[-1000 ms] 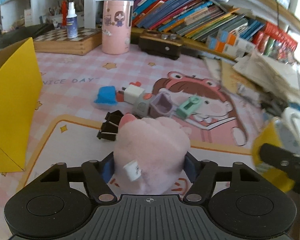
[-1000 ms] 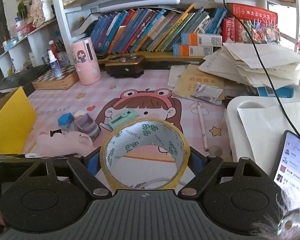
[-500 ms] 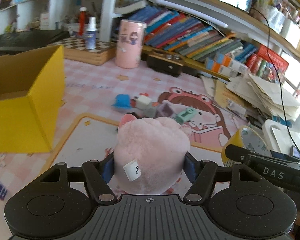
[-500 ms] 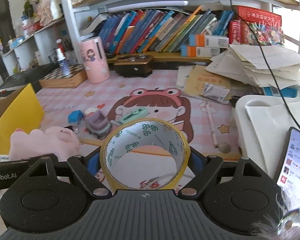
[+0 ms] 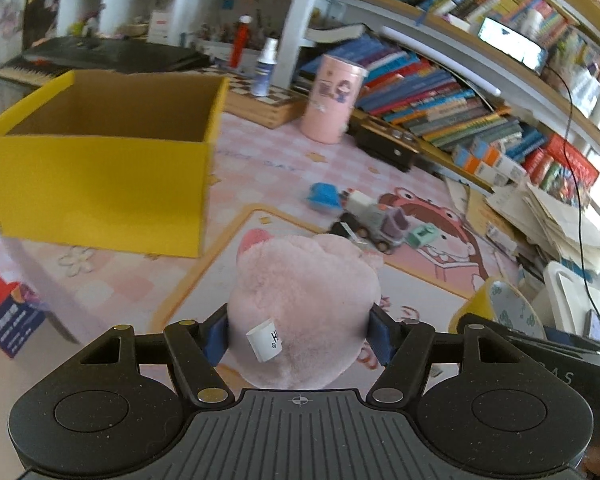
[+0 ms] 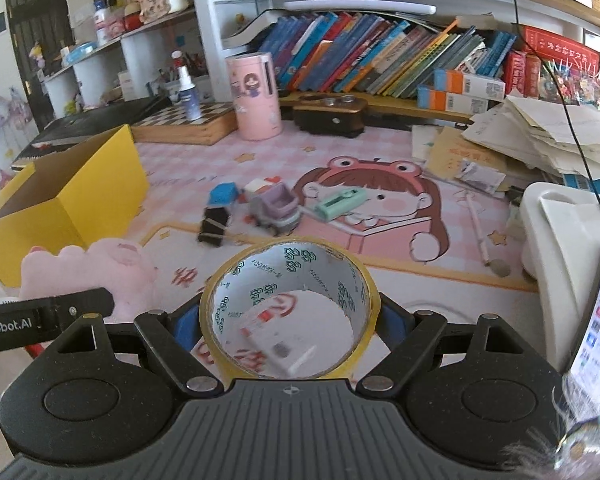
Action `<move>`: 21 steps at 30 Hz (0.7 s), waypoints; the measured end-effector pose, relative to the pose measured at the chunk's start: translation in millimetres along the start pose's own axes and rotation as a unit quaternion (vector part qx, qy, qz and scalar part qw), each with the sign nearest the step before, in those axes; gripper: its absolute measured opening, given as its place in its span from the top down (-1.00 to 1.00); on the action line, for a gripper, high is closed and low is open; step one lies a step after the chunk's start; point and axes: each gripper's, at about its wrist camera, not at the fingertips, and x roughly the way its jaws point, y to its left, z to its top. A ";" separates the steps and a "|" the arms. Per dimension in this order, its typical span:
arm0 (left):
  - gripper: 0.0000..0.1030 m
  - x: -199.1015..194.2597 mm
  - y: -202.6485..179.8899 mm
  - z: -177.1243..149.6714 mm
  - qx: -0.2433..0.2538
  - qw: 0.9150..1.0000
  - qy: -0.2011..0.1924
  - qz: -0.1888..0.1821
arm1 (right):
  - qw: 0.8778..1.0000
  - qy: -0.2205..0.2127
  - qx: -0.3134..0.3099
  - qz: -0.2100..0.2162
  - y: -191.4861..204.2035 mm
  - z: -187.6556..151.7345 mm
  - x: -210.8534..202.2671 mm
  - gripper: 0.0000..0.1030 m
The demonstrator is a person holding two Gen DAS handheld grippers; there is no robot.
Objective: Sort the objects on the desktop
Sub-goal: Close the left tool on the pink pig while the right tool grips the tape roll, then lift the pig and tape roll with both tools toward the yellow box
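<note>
**op_left:** Pink plush toy [image 5: 304, 308] is bottom centre of my left wrist view, squeezed between the blue pads [image 5: 216, 338] of my left gripper [image 5: 298, 336], so that one's clamped on it. White tag [image 5: 265, 339] sticks out the near side. It's held up off the pink desk mat [image 5: 260, 160].

**op_right:** Same deal on my side. Right gripper [image 6: 290, 316] is closed on the yellow tape roll [image 6: 290, 308], standing on edge at lower centre, and I'm looking straight through the hole. The plush [image 6: 88, 276] shows at my lower left, with the other gripper's black finger across it.

**op_left:** Going further out, mid-right of my frame there's the leftover pile: black binder clips [image 5: 356, 232], a purple-grey toy cart [image 5: 386, 220], a mint green thing [image 5: 422, 236], a blue block [image 5: 323, 196]. All bunched close together, a bit blurry.

**op_right:** Yep, I get the same cluster mid-frame on the cartoon girl print.

**op_left:** Yellow cardboard box [image 5: 100, 184] fills my upper left, open top, brown inside. Can't see its floor from here.

**op_right:** Behind all that, upper centre: pink cylinder [image 6: 254, 96], chessboard [image 6: 188, 120] with a spray bottle [image 6: 187, 92] on it, then the row of books [image 6: 380, 60].
</note>
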 end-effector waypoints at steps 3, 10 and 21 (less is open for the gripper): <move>-0.31 -11.6 20.0 -0.5 -0.010 1.000 -0.003 0.003 | 1.000 0.004 0.001 -0.002 15.0 -3.1 -4.0 -0.62; -0.31 -37.1 62.1 -2.1 -0.011 1.000 -0.001 0.010 | 1.000 0.013 -0.005 0.002 62.0 -16.8 -13.6 -0.62; -0.31 -71.0 114.3 -3.7 0.009 1.000 -0.004 0.009 | 1.000 0.018 -0.004 0.007 129.0 -40.0 -30.2 -0.62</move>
